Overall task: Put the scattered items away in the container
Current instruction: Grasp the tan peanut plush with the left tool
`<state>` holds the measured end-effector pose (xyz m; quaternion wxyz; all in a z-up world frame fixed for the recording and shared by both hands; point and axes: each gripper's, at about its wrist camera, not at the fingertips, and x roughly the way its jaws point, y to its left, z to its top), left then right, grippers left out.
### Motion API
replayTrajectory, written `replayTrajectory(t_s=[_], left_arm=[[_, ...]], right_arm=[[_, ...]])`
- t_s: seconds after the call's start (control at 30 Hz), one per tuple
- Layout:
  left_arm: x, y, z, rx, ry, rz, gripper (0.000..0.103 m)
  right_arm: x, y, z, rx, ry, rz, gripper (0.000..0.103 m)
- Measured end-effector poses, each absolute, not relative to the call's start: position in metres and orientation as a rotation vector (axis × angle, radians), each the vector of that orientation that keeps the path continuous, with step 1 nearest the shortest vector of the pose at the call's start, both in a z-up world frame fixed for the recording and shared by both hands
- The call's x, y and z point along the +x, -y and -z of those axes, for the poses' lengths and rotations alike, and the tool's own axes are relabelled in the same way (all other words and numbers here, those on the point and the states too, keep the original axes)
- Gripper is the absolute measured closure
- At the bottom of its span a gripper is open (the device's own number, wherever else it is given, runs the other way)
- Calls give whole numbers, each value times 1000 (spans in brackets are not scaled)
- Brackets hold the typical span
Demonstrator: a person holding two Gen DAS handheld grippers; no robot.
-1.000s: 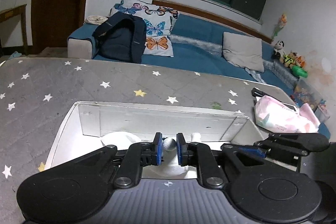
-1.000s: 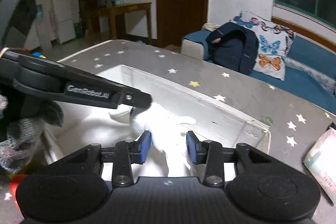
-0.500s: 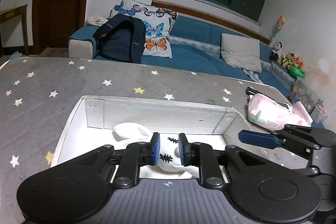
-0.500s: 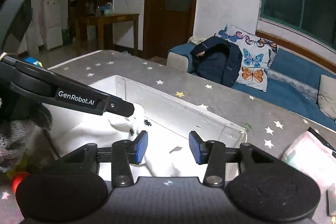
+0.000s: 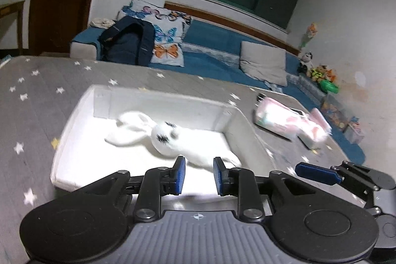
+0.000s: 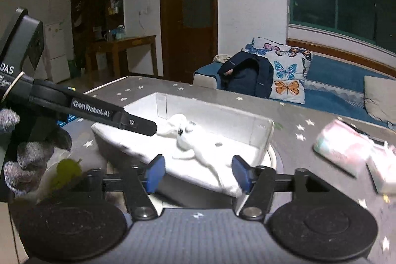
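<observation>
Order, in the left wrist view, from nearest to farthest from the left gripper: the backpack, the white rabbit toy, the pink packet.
From the left gripper:
1. Rabbit toy, just ahead, inside the white box.
2. Pink packet, to the right, on the table.
3. Backpack, far back, on the sofa.

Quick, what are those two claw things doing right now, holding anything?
Left gripper: jaws opening, empty; the white plush toy lies in the box.
Right gripper: jaws opening, empty.

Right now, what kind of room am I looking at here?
Most likely a home living room at night: a blue sofa with butterfly cushions, a wooden door, and a star-patterned table holding a white box.
</observation>
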<state>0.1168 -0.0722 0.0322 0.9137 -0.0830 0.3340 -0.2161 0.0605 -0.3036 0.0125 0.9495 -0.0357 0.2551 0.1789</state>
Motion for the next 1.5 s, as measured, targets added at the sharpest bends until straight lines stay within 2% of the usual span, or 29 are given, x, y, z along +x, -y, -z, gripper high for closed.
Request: replayTrajectory(t_s=[0.37, 1.07, 1.13, 1.5], left_arm=[[70, 101, -6, -155, -809, 586, 73], [79, 124, 17, -167, -946, 641, 73], [80, 126, 18, -163, -953, 642, 73], [86, 129, 23, -178, -969, 649, 73]], right_arm=[[10, 321, 19, 6, -604, -305, 37], [13, 324, 58, 17, -683, -302, 39], [15, 322, 59, 8, -683, -310, 44], [17, 318, 59, -17, -681, -322, 59]])
